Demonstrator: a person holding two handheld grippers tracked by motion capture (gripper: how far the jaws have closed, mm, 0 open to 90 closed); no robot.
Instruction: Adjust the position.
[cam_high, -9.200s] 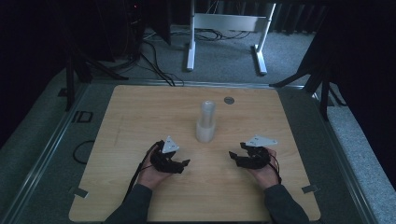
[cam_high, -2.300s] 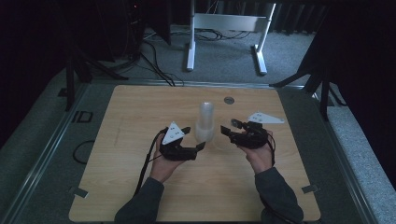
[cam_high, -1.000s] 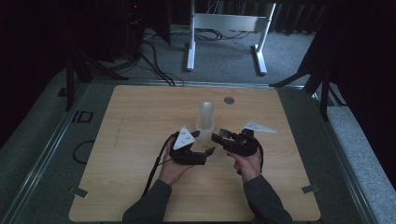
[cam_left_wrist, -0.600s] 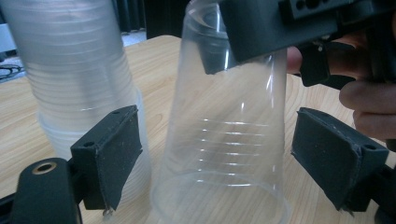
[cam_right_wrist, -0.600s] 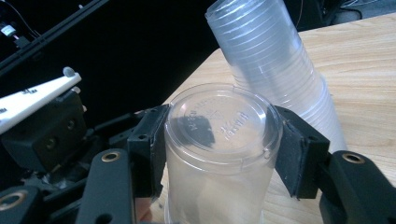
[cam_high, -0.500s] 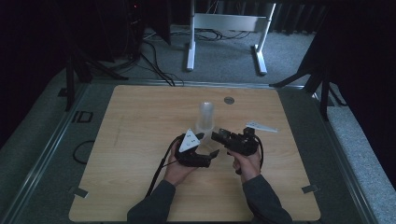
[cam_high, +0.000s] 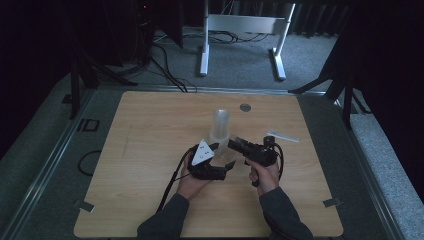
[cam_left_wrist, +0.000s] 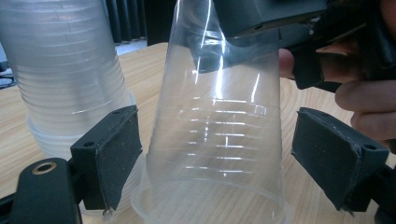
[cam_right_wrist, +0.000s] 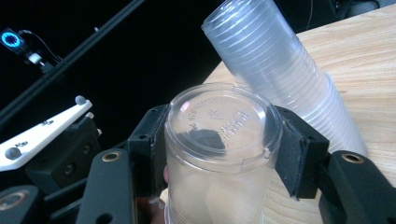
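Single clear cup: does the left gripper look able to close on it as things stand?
Probably yes. The left gripper is open with the single clear cup between its jaws, nothing between pads and wall. The right gripper grips its base end, and the stack of cups stands aside.

high view: is looking forward and down on the whole desk (cam_high: 140, 165) from above | left gripper view: is looking very near at one clear cup (cam_left_wrist: 219, 140) | right gripper view: is looking close at this cup's base | both are sharing the cup stack (cam_right_wrist: 280, 74)
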